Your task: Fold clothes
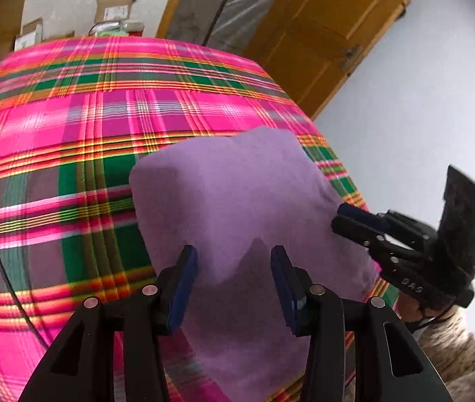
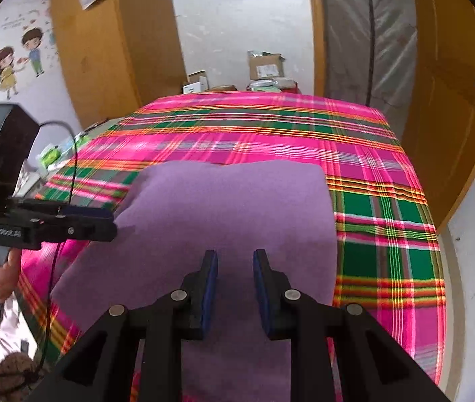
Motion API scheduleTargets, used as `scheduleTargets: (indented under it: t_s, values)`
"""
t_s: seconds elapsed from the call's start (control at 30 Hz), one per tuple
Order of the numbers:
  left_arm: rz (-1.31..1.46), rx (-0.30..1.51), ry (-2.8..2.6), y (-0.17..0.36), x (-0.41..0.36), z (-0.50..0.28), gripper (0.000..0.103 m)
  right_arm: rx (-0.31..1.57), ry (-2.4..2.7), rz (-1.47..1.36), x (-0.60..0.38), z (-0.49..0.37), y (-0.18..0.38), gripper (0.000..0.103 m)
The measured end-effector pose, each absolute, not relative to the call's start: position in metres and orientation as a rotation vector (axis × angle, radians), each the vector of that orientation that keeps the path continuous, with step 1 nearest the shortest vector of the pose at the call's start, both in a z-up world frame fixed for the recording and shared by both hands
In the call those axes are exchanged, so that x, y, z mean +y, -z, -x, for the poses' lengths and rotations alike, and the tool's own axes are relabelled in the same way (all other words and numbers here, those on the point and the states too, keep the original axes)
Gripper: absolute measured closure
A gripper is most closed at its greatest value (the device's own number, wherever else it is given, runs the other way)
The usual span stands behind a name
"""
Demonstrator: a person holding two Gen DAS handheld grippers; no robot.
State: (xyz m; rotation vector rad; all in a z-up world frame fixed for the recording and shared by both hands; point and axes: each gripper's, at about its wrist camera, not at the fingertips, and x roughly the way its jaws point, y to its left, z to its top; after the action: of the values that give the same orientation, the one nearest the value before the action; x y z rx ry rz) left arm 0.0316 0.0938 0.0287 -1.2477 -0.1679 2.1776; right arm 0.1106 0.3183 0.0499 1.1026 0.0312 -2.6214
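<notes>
A: Your left claw [image 1: 234, 261] tilts downward, pads parted, nothing pinched.
B: And your right claw [image 2: 235, 264]?
A: Tilted down too, pads closer together yet apart. Your fingers [image 2: 2, 274] wrap the left handle.

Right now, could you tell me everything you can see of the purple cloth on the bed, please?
The purple cloth is plain lilac, soft and fleecy-looking, without print or visible seams. It lies already folded into a roughly rectangular pad with rounded, puffy corners on the pink and green plaid sheet, near the sheet's near edge. Both grippers stand with open jaws over its near part; whether either touches it cannot be told.
</notes>
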Motion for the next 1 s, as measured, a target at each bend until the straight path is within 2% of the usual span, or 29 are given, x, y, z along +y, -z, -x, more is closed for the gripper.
scheduleTargets:
  t_s: [0.23, 0.5, 0.73, 0.87, 1.0]
  values:
    - [1.255, -0.052, -2.22, -0.019, 0.099, -0.043, 0.055, 0.016, 2.602, -1.143, 0.313, -0.121, -0.029, 0.08]
    - [1.281, -0.136, -2.192, -0.011, 0.089, -0.039, 0.049, 0.022, 2.616, -1.128, 0.314, -0.118, -0.023, 0.08]
    - [1.309, -0.211, -2.157, -0.011, 0.08, -0.033, 0.049, -0.012, 2.6, -1.131, 0.323, -0.118, -0.033, 0.08]
    - [1.321, -0.288, -2.127, -0.013, 0.071, -0.028, 0.049, -0.034, 2.624, -1.105, 0.337, -0.117, -0.044, 0.069]
    - [1.354, -0.337, -2.071, -0.012, 0.064, -0.019, 0.048, -0.187, 2.575, -1.154, 0.364, -0.105, -0.046, 0.061]
